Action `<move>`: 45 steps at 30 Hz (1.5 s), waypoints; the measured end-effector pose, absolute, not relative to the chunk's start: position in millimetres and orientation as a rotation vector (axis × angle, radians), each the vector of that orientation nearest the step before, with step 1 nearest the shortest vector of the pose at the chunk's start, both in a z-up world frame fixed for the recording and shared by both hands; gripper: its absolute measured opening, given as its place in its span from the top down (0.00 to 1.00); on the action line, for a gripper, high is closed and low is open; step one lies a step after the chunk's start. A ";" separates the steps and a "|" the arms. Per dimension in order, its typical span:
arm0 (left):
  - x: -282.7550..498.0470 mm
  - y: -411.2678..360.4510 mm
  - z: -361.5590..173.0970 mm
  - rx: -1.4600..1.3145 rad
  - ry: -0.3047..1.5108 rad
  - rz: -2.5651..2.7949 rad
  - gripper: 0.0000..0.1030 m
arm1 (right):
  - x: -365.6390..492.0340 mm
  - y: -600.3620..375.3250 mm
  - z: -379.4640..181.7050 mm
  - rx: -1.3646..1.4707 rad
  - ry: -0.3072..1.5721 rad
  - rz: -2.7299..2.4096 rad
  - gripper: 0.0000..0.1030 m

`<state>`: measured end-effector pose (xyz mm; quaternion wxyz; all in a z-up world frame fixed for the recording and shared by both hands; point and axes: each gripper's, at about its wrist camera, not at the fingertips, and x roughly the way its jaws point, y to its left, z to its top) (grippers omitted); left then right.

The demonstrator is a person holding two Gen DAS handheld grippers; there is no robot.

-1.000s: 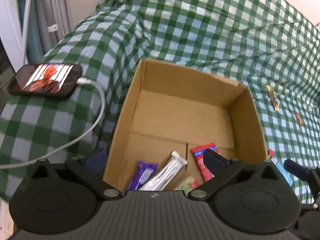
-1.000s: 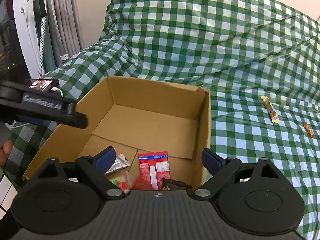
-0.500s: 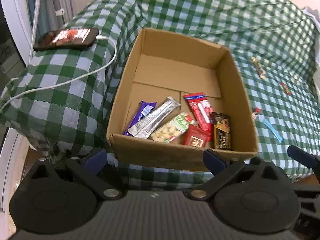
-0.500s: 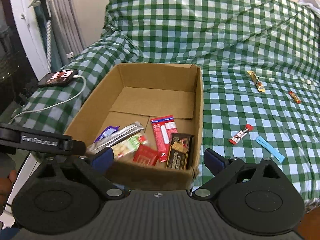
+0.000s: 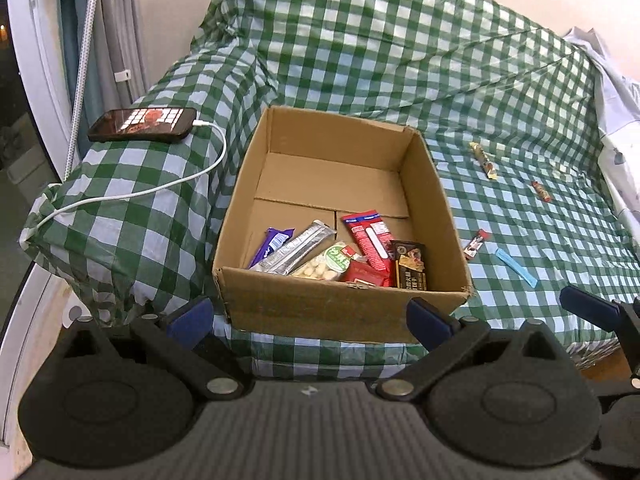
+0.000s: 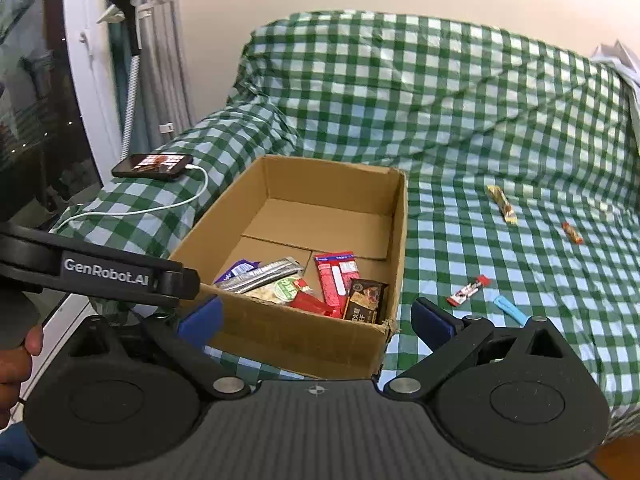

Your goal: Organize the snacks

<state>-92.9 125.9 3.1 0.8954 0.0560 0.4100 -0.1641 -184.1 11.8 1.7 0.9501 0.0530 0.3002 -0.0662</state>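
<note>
Snacks [image 5: 340,258] lie heaped at the near end of the cardboard box [image 5: 340,312] on the checked sofa cover [image 5: 400,60]; both claws, left [image 5: 310,318] and right [image 6: 316,318], hang released and empty, the right still widening. Four wrapped snacks [image 6: 468,290] lie farther right.

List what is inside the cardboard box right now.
The cardboard box holds a purple bar, a silver bar, a nut pack, red packets and a dark chocolate pack. Anything beneath them is hidden.
</note>
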 end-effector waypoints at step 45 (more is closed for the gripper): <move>-122.2 137.9 16.4 0.111 0.813 -0.344 0.00 | -213.7 15.4 10.0 0.099 0.563 -0.147 0.01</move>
